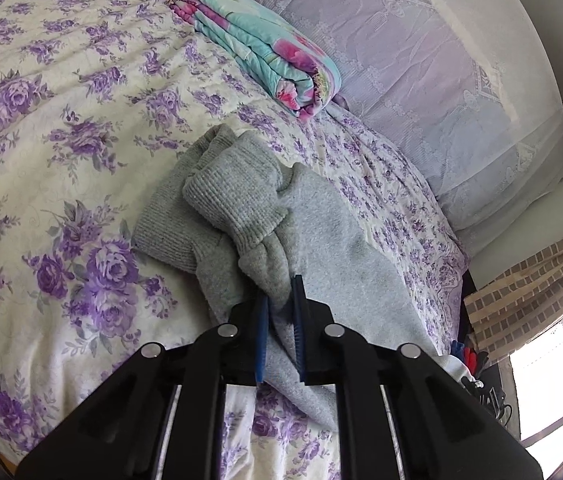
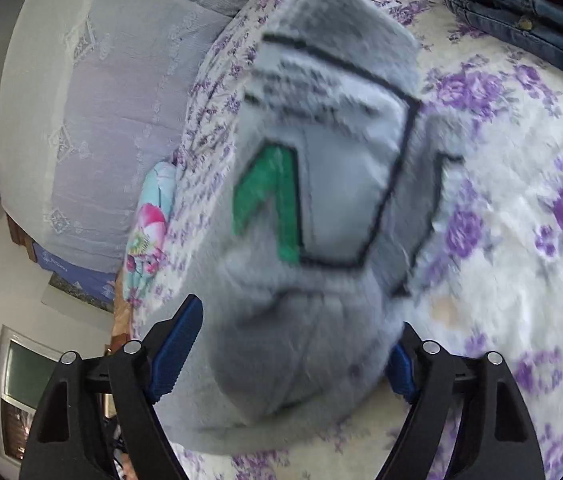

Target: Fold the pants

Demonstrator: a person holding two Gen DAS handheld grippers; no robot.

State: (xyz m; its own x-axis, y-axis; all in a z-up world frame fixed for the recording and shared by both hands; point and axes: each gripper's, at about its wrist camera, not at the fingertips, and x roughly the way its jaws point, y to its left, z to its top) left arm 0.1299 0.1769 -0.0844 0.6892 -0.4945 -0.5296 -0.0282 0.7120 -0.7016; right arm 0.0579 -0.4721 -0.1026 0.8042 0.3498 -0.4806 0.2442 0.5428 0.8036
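The grey sweatpants [image 1: 241, 216] lie bunched on the floral bedsheet [image 1: 41, 120], filling the middle and lower centre of the left wrist view, with the ribbed cuffs [image 1: 233, 204] heaped one over the other toward the top of the pile. In the right wrist view the same garment [image 2: 321, 200] fills the centre, showing a black-outlined patch with a green arrow mark [image 2: 269, 200].

The left gripper [image 1: 281, 308] is pressed together on a fold of the grey fabric near the bottom centre, the blue pads nearly meeting with cloth pinched between them. The right gripper [image 2: 297, 344] stands spread around a thick bundle of the pants; the cloth sits between its jaws, but I cannot tell whether the pads press on it.

The step in hand looks like getting a second hold so the garment can be lifted and laid out flat. To do it well, the right gripper should take a clean edge, not the whole wad, and the two holds should sit well apart so the legs pull straight.

The right view is smeared by motion, so the patch lettering is unreadable. The waistband cannot be picked out in either view. A folded turquoise quilt [image 1: 257, 44] lies in the upper centre, and stacked denim [image 2: 521, 28] is cut off at the upper right.
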